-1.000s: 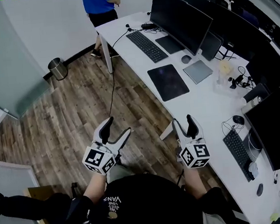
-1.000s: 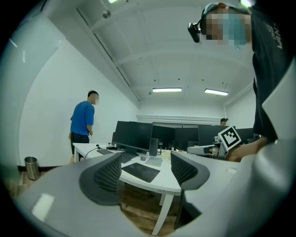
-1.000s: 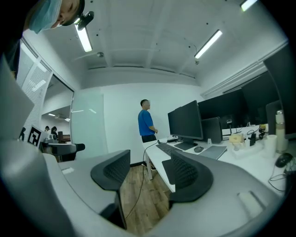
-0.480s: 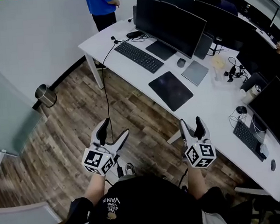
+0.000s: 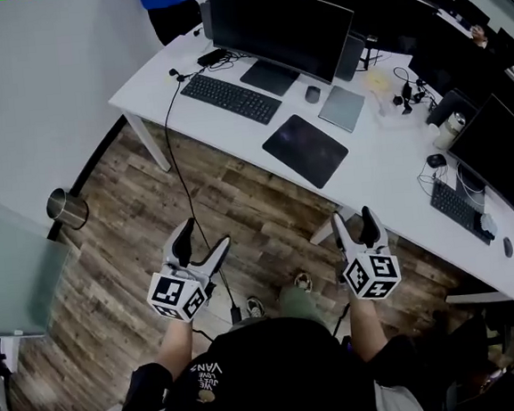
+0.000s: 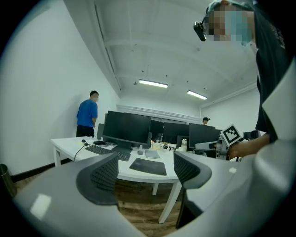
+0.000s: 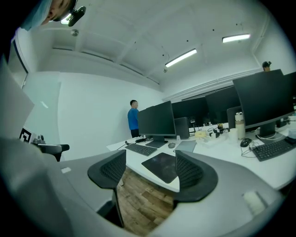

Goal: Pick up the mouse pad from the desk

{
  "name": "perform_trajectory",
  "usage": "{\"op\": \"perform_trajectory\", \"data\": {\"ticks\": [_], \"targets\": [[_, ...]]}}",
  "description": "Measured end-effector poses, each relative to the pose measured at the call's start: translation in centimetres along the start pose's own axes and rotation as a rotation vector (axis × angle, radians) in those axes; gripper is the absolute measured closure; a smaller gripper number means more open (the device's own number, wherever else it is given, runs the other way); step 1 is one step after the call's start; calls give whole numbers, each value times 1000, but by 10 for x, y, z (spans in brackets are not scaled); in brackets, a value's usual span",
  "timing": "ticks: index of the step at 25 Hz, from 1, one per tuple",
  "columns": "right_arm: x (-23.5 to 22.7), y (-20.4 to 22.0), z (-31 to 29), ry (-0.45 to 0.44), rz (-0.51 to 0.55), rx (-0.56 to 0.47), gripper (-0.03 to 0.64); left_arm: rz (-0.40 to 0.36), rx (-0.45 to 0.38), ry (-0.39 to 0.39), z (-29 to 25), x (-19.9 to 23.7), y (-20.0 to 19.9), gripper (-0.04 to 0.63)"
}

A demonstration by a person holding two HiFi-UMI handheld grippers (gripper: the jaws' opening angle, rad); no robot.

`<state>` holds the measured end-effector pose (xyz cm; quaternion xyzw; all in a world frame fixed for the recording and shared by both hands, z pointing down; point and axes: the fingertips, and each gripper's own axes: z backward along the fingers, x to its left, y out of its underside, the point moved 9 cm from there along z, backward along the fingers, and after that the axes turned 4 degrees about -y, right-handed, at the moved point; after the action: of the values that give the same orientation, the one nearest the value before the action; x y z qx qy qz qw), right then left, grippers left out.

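Note:
The mouse pad (image 5: 306, 151) is a dark rectangle lying flat near the front edge of the white desk (image 5: 388, 175), and nothing rests on it. It also shows in the left gripper view as the mouse pad (image 6: 148, 166) and in the right gripper view as the mouse pad (image 7: 162, 166), some way ahead of the jaws. My left gripper (image 5: 201, 237) hangs over the wooden floor, open and empty. My right gripper (image 5: 354, 222) is just short of the desk's front edge, also open and empty. Both point roughly level toward the desk.
Behind the pad stand a black monitor (image 5: 282, 28), a keyboard (image 5: 230, 98), a mouse (image 5: 313, 94) and a grey slab (image 5: 342, 108). A cable (image 5: 183, 180) hangs from the desk to the floor. A bin (image 5: 65, 208) sits left. A person in blue (image 5: 168, 2) stands at the far end.
The view has swung so the desk now lies across the top and the mouse pad sits ahead, between the grippers. Both grippers stay open and empty, over the floor.

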<state>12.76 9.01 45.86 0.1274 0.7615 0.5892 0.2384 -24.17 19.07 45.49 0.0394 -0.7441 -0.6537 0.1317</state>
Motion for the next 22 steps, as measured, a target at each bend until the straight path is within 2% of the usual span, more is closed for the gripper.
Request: {"op": "perform_trajectory", "data": {"ticks": [8, 15, 22], "targets": [[-24, -5, -35, 34, -1, 8, 295, 27, 36, 58, -61, 6, 9, 245], [-76, -11, -94, 35, 2, 51, 295, 27, 86, 53, -141, 8, 16, 245], [-134, -13, -151, 14, 19, 119, 295, 42, 155, 10, -218, 5, 33, 245]]}}
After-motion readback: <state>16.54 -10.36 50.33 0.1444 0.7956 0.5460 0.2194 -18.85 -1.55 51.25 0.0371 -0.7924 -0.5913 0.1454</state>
